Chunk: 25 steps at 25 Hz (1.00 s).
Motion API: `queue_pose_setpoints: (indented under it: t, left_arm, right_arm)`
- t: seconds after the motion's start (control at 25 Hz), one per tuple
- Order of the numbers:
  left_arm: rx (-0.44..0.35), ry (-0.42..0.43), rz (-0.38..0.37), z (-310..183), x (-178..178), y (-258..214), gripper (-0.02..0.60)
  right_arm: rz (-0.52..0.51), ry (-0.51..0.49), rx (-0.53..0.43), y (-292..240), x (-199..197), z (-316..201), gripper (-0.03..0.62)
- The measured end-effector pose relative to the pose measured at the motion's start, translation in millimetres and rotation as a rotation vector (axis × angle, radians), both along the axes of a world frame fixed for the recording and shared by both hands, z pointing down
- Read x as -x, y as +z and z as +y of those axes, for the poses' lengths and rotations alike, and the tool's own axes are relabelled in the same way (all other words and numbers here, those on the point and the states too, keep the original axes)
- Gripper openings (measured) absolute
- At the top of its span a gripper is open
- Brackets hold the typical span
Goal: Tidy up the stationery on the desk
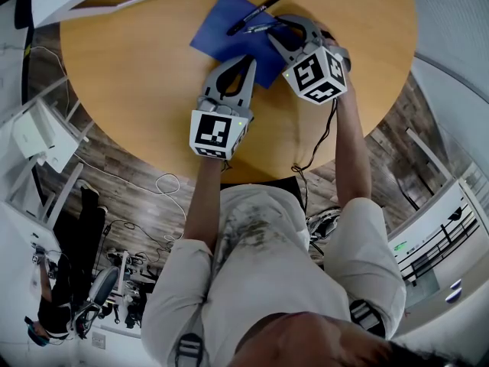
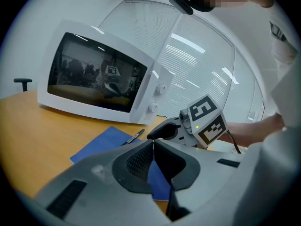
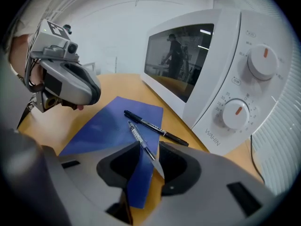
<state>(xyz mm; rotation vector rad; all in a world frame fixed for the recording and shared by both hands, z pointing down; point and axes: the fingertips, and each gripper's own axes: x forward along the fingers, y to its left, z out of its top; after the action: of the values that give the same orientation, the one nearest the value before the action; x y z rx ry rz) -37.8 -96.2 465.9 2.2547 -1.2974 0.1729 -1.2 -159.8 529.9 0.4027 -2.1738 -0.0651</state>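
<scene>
Right gripper view shows the right tool (image 3: 145, 149) tipped down over the notebook (image 3: 108, 126), its jaws spread with a slim pen (image 3: 136, 134) running up between them. I can't see the pads pressing on the barrel, so to my eye the pen is straddled, not yet pinched. It lies on the notebook near the middle of that frame, and a black marker (image 3: 155, 128) lies just beside it, slanting towards the microwave (image 3: 202, 65) at the right.

The left tool (image 2: 153, 144) has its jaws pressed together at the tips, holding nothing. It hangs over the near edge of the notebook, as the head view shows at the centre of the tabletop (image 1: 137, 75).

The step in hand looks like picking up the pen. I'd say the next move calls for closing squarely on the barrel, then lifting straight up so the marker isn't knocked. No pen holder or case shows in any view, so I can't tell where the pen should go.
</scene>
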Motion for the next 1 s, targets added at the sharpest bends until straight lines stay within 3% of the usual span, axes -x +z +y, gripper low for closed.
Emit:
queue_pose_setpoints:
  t: [0.36, 0.8, 1.0]
  left_arm:
    - [0.004, -0.004, 0.009, 4.6, 2.5, 2.4, 0.017]
    - [0.001, -0.004, 0.017, 4.5, 2.4, -4.2, 0.017]
    - [0.001, -0.004, 0.021, 7.4, 3.6, -2.2, 0.017]
  right_arm:
    - [-0.03, -0.002, 0.072, 3.6, 0.9, -2.3, 0.176]
    - [0.036, 0.021, 0.116, 1.0, -2.3, 4.1, 0.126]
    - [0.031, 0.027, 0.066, 5.9, -0.2, 4.0, 0.127]
